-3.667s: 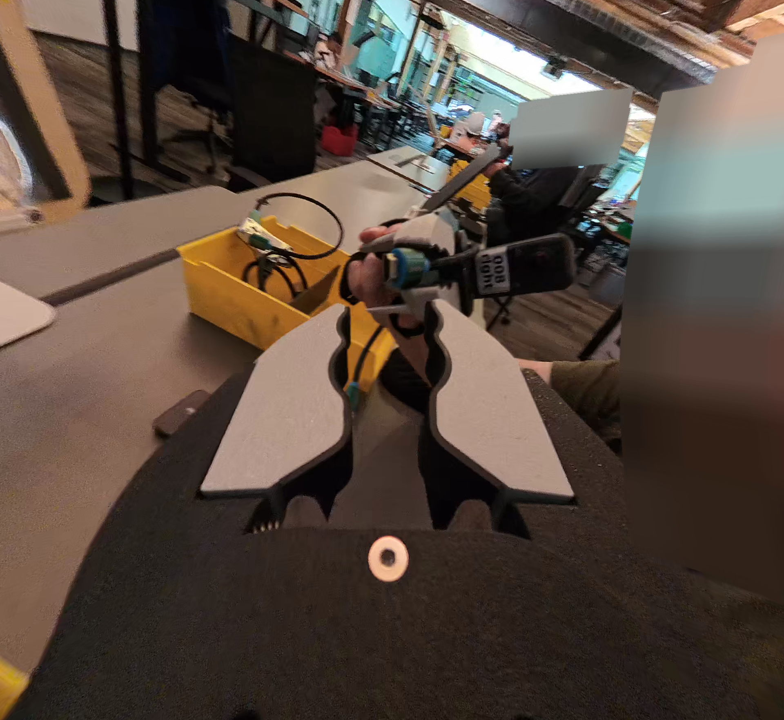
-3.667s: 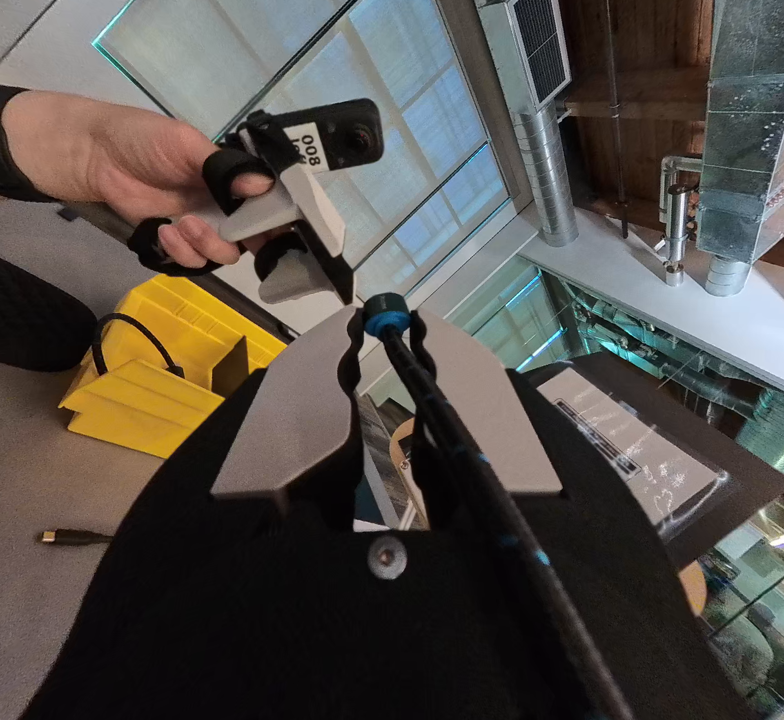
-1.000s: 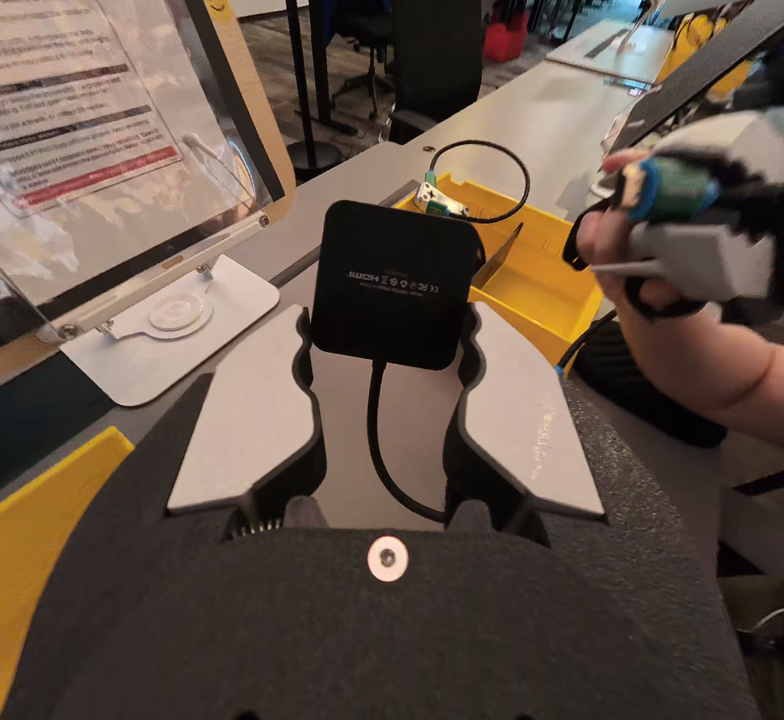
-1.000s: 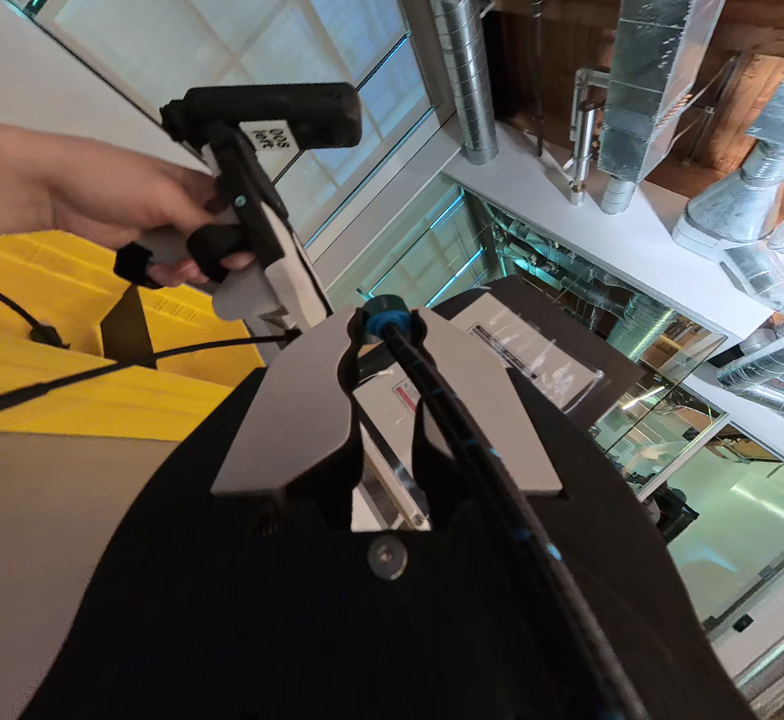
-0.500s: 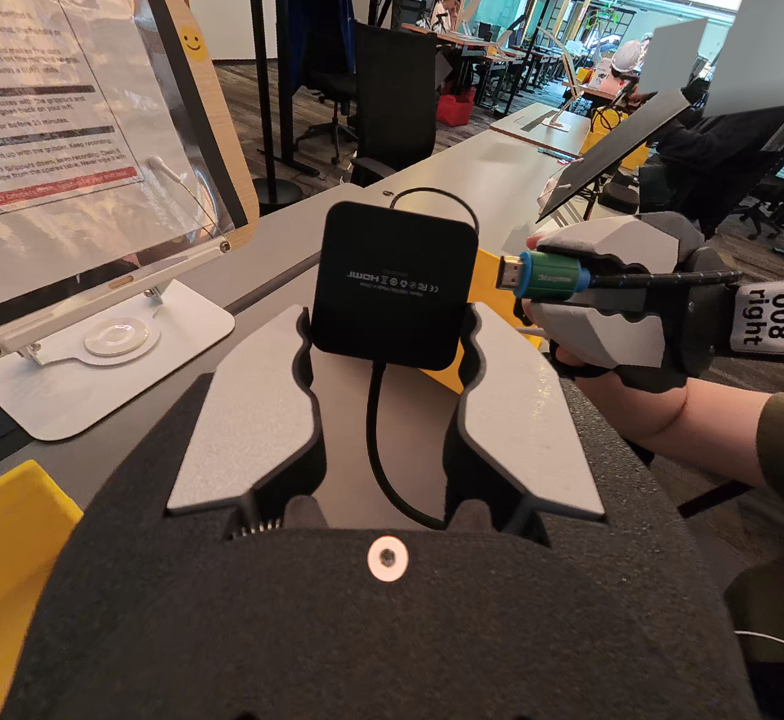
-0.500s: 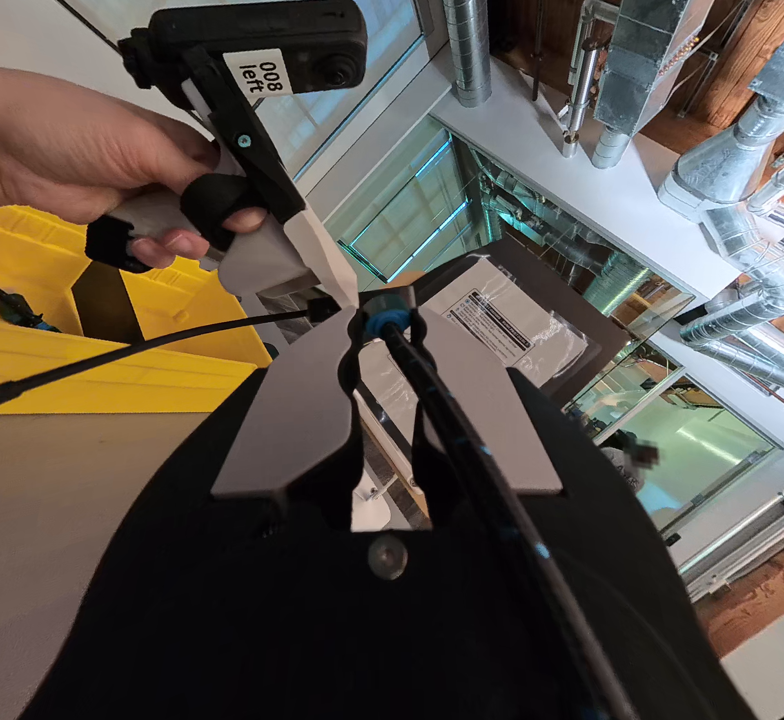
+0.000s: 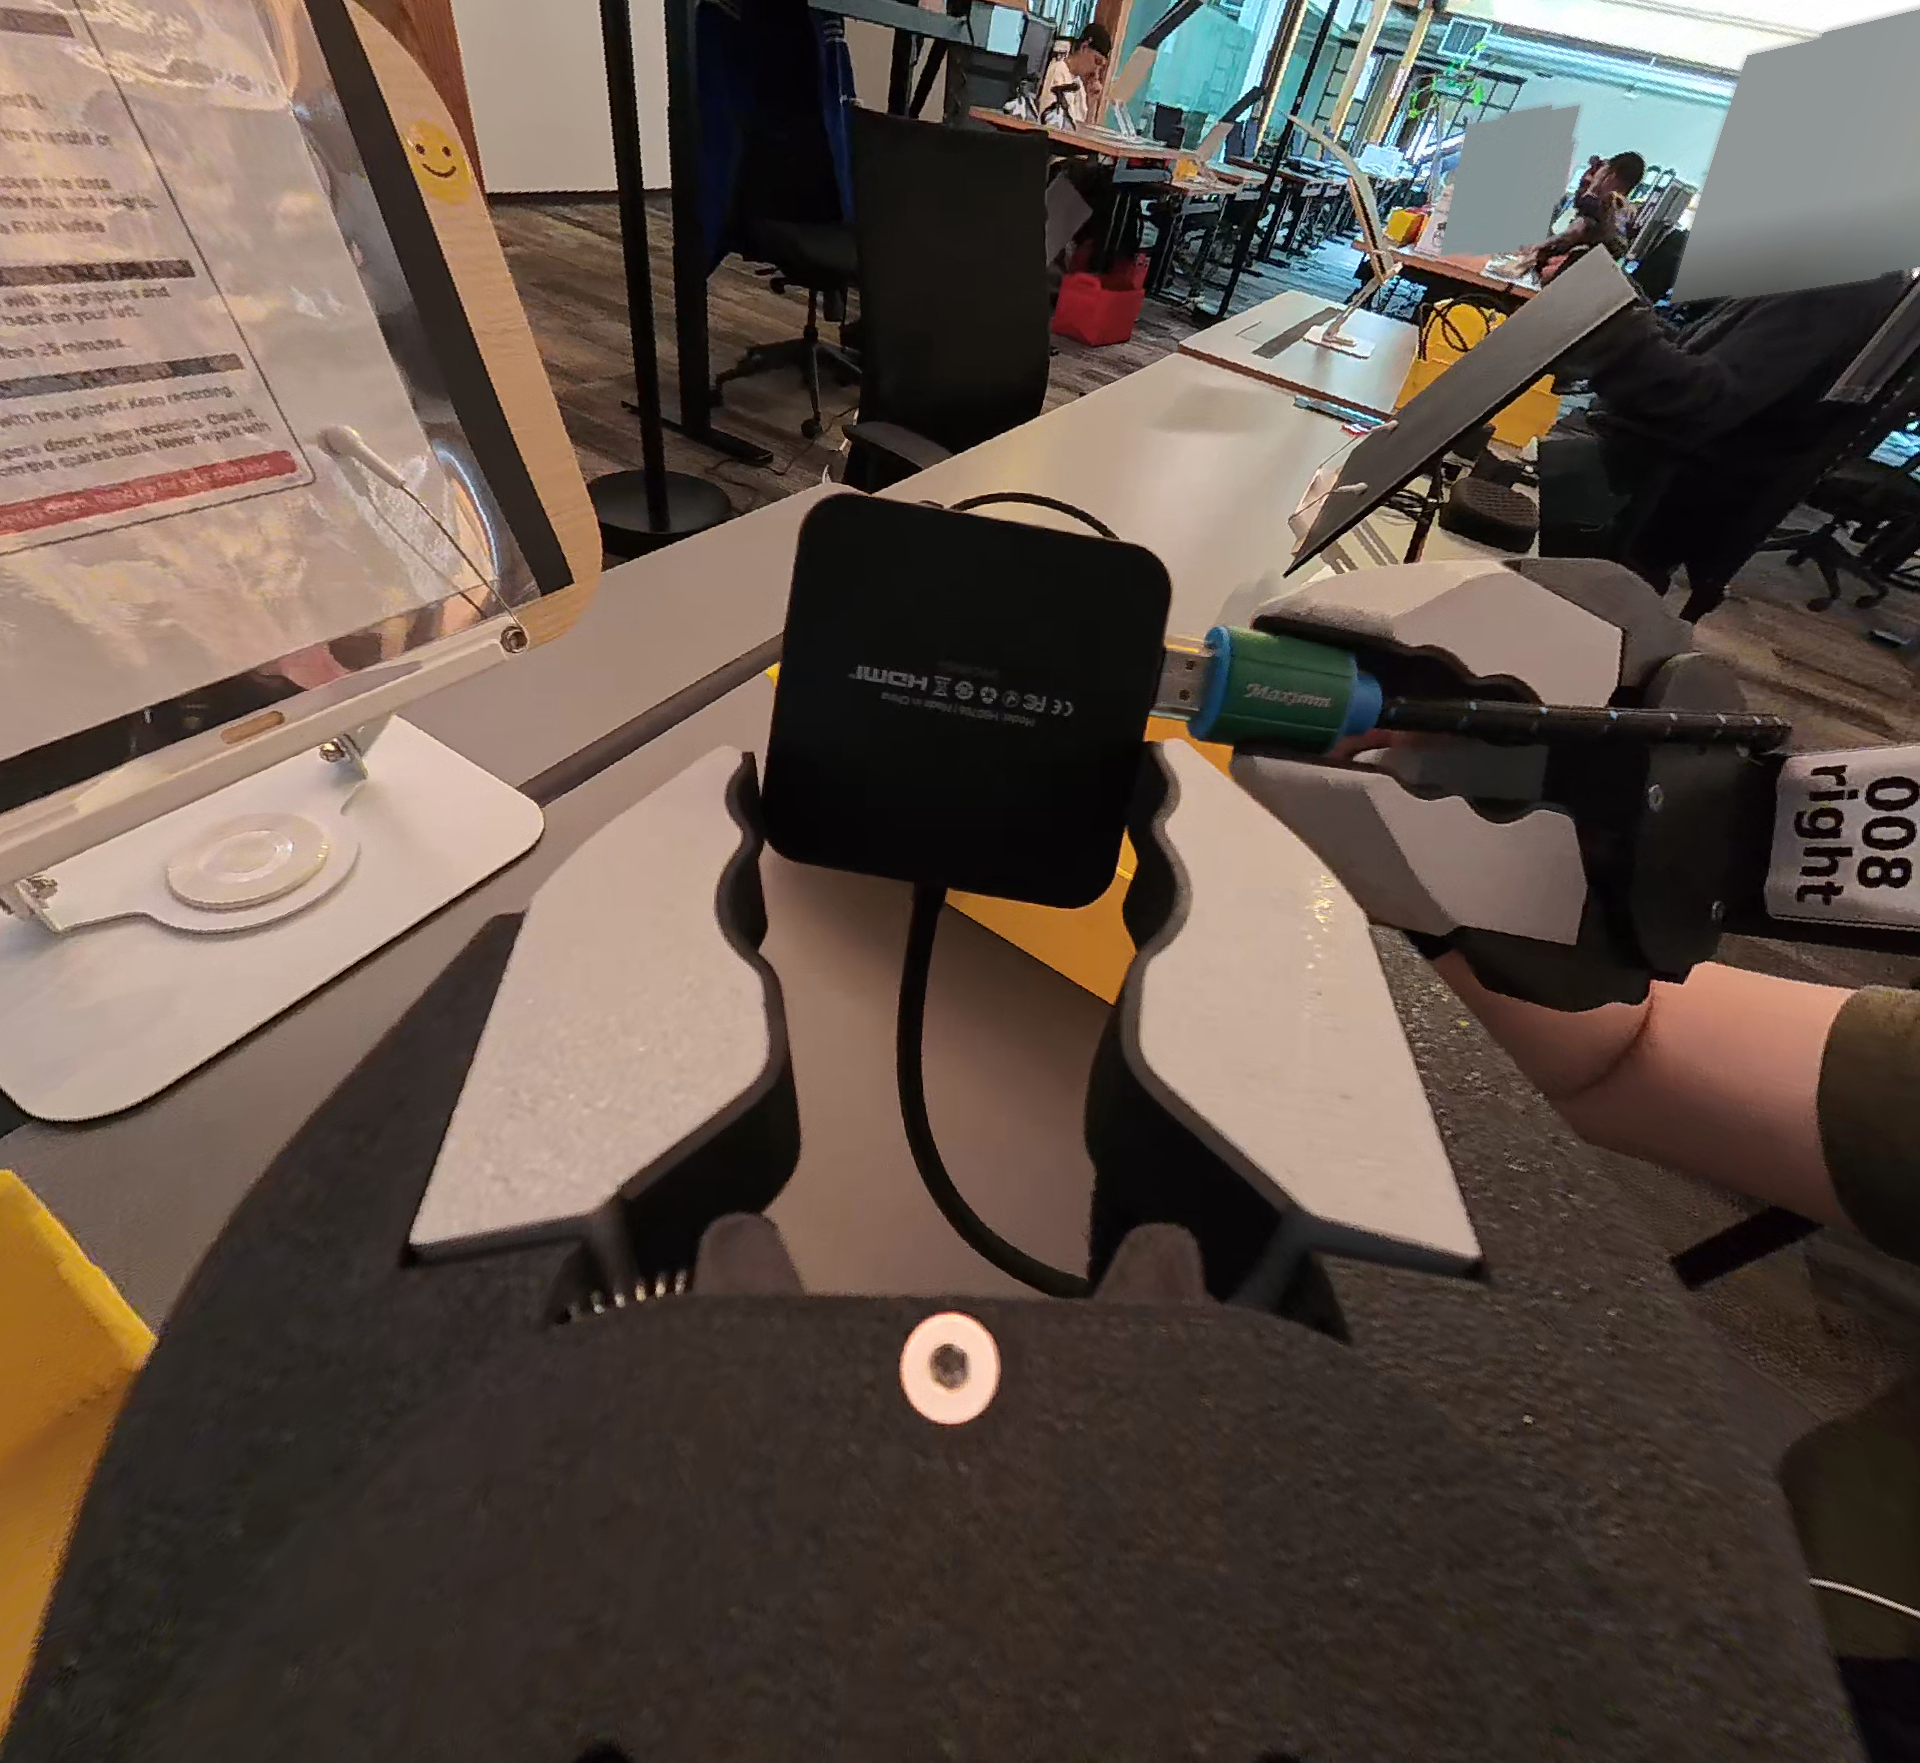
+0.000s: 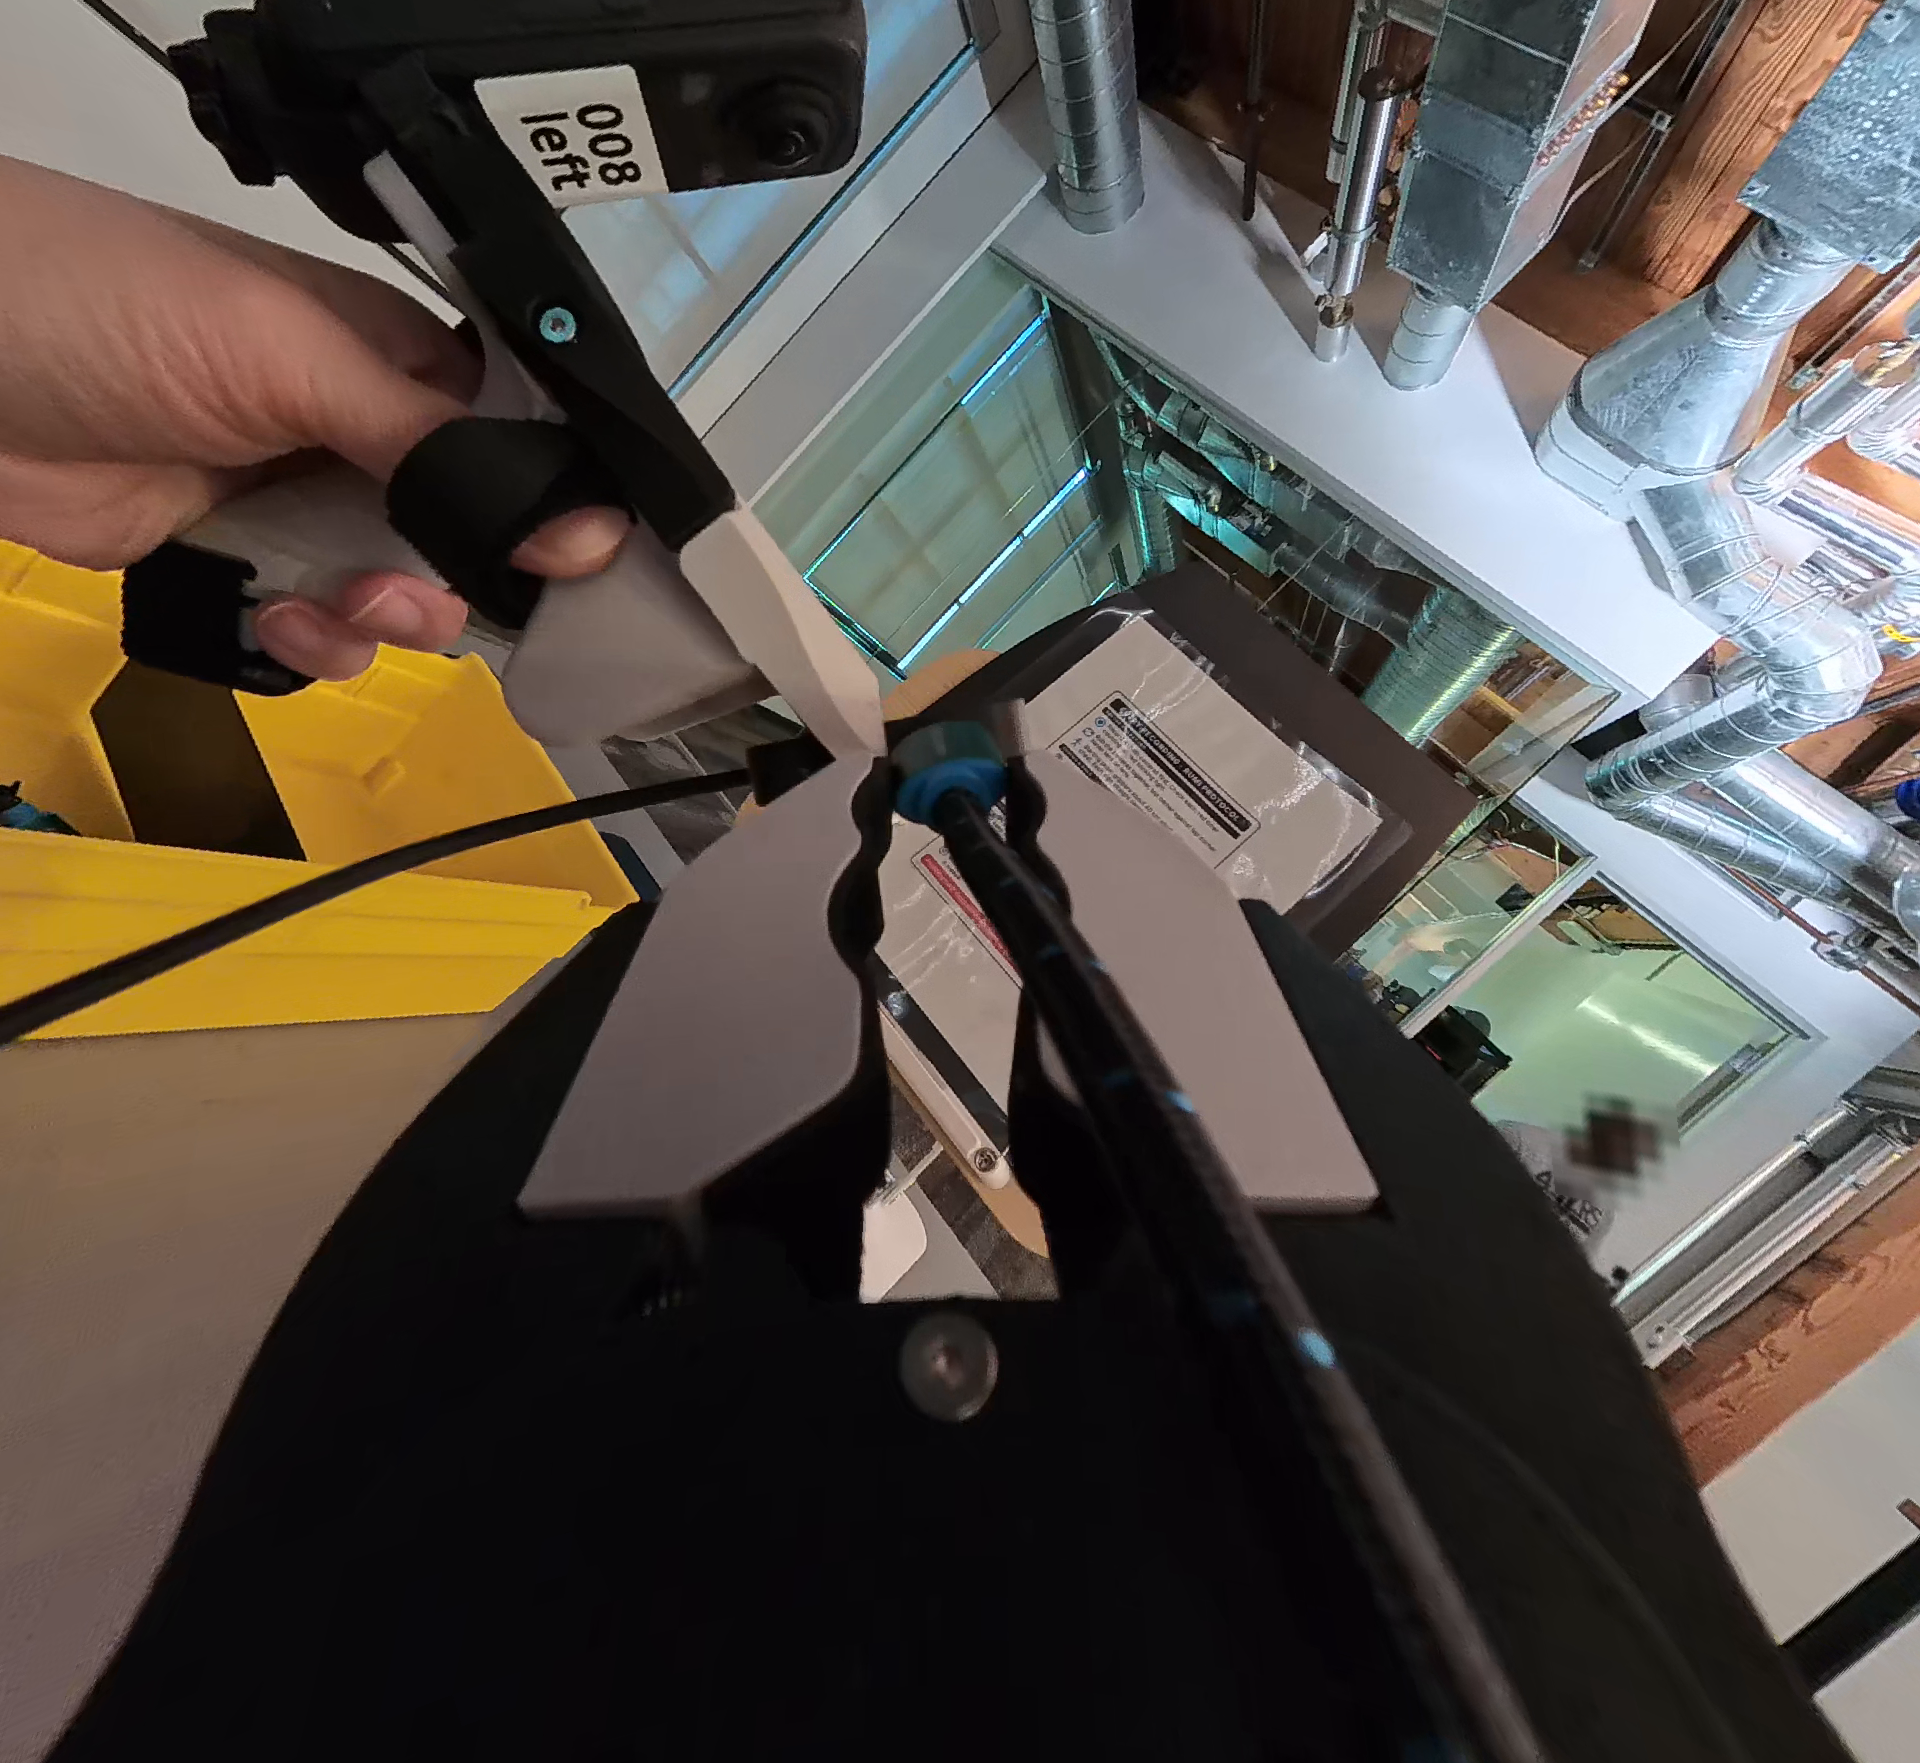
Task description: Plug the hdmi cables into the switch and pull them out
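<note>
One plug (image 7: 1283, 698) now meets the switch (image 7: 961, 695) clamped in my left gripper (image 7: 945, 783); half a second ago a gap separated them. From the right gripper (image 8: 940, 768), pinching the cable (image 8: 1091, 986), insertion appears begun, depth unclear.

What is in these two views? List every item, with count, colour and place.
HDMI switch: one, black, square, clamped in the left gripper, lifted above the table.
Switch lead: one, black, hanging from the switch's near edge.
HDMI plug: one, green with blue collar, metal tip at the switch's right edge.
Braided cable: one, black with blue flecks, trailing from the plug.
Yellow bin: one, on the table behind the switch.
Sign stand: one, clear-covered sheet on white base, left.
Table: one, grey.
Left gripper: one, grey fingers, holding the switch.
Right gripper: one, grey fingers, holding the plug.
</note>
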Motion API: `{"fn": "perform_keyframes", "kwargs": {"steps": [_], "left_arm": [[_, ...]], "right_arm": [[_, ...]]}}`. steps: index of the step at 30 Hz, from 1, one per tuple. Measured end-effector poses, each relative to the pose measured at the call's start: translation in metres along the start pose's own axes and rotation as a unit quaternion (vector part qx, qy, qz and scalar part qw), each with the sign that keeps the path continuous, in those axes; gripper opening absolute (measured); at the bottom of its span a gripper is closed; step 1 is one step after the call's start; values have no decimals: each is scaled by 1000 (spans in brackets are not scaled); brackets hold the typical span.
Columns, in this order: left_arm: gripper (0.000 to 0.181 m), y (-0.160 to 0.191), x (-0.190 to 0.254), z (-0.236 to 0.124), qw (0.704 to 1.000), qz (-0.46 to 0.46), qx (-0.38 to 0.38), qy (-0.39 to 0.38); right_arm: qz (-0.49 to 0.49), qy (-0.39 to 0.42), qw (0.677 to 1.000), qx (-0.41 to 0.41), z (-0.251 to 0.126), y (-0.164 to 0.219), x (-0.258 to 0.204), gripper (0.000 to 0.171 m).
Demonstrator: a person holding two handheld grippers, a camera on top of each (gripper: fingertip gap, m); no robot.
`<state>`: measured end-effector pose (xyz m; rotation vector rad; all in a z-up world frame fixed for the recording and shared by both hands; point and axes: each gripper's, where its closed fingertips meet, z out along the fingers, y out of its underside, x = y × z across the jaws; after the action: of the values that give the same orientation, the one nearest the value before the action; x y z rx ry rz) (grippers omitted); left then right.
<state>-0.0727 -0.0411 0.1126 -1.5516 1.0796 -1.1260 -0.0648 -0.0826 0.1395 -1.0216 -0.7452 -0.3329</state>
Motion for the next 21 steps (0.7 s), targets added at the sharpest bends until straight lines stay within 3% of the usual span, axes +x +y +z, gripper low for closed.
{"fn": "perform_keyframes", "kwargs": {"steps": [1, 21], "left_arm": [[68, 0, 0, 0, 1000, 1, 0, -1], [64, -5, 14, 0, 996, 83, 10, -15]], "right_arm": [[-1, 1, 1000, -1, 0, 0, 0, 21], [16, -5, 999, 32, -4, 0, 16, 21]]}}
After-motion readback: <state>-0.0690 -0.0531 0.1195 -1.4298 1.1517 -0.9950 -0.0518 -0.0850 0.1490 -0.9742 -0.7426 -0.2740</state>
